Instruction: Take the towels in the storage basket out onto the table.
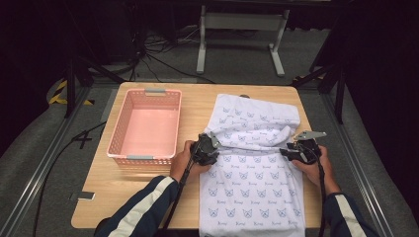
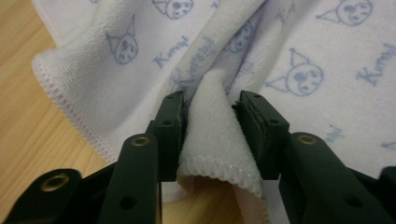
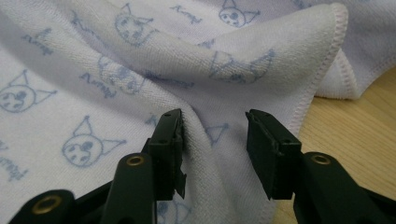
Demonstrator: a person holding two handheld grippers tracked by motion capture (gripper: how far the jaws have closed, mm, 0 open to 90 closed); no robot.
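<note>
A white towel [image 1: 252, 168] printed with blue cat faces is spread on the wooden table [image 1: 133, 192], to the right of the pink basket [image 1: 146, 127], its far half bunched into folds. A raised fold at its left edge is pinched by the left gripper [image 2: 210, 135]. At its right edge, the right gripper [image 3: 215, 149] is set with jaws parted astride the cloth, only one pad touching.

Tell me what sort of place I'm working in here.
Probably a studio or lab set up for recording, not a home: black curtains surround a lone wooden table, with cables trailing over grey carpet and a metal frame stand behind it.
</note>
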